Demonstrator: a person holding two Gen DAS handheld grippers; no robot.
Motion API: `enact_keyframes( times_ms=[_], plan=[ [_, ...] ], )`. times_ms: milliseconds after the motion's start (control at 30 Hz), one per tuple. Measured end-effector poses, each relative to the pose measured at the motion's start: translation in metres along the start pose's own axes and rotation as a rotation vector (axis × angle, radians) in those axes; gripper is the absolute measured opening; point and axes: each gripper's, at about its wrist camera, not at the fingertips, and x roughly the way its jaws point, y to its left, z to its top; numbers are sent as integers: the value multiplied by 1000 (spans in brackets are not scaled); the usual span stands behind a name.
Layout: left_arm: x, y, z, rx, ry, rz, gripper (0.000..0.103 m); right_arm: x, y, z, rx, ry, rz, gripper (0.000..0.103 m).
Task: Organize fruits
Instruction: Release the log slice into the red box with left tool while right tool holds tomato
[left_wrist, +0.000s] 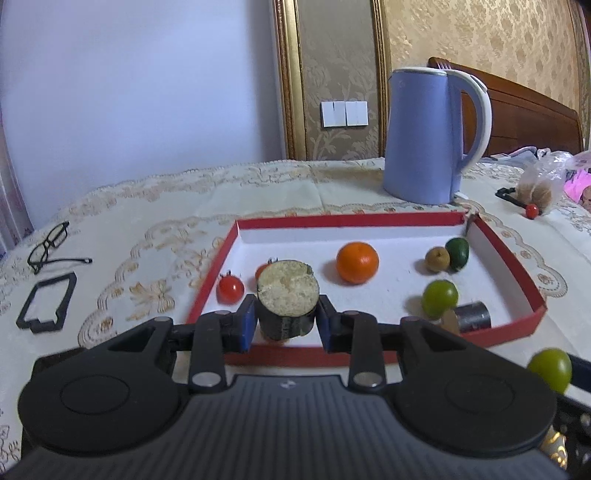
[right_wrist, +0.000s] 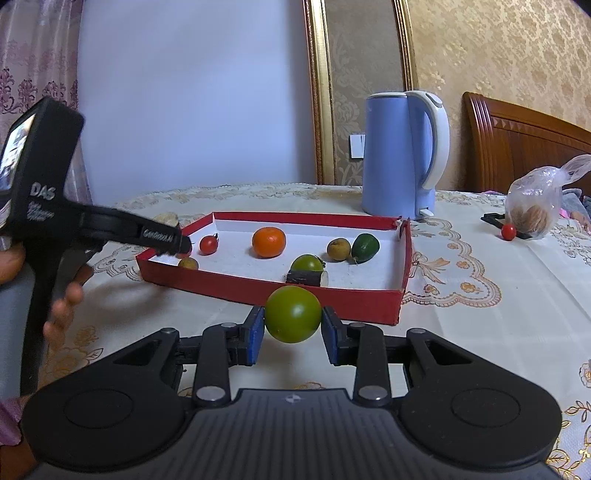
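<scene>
While my left tool (left_wrist: 286, 319) pinches a short dark-skinned stub with a pale cut top (left_wrist: 287, 302) between its blue pads (left_wrist: 248, 325), the piece sits upright over the near left part of the red-walled tray (left_wrist: 532, 295), a cherry tomato (left_wrist: 230, 289) just to its left and a second one partly hidden behind it. From the right wrist view I see this tool reaching in from the left, roughly level, its tip over the tray's left wall, with the person's hand (right_wrist: 62, 299) wrapped round the grip below and fingers curled at the trigger.

My right tool (right_wrist: 292, 325) is clamped on a green round fruit (right_wrist: 293, 314), held just short of the tray's near wall, above the desk (right_wrist: 480, 332) and pointing straight toward the tray. In the left wrist view that same fruit shows at the lower right edge.

Inside the tray lie an orange (left_wrist: 357, 262) toward the middle, a small brown fruit (left_wrist: 437, 259) touching a dark green one (left_wrist: 457, 254) near the far right corner, another green round fruit (left_wrist: 439, 298) on the near right, and a dark cylinder piece lying on its side (left_wrist: 472, 316) just beside it. A small brownish fruit (right_wrist: 188, 263) rests by the near left wall.

Beyond the tray stands a blue kettle (left_wrist: 424, 136). Far right, a loose cherry tomato (right_wrist: 508, 232) lies beside a plastic bag (right_wrist: 535, 210). On the left of the desk lie black glasses (left_wrist: 50, 246) and a black square frame (left_wrist: 46, 301).
</scene>
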Motion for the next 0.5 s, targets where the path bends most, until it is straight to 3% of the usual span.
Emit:
enact_keyframes(
  times_ms=[500],
  plan=[
    [35, -17, 27, 57, -13, 45, 31, -3, -10, -3, 18, -4, -2, 33]
  ],
)
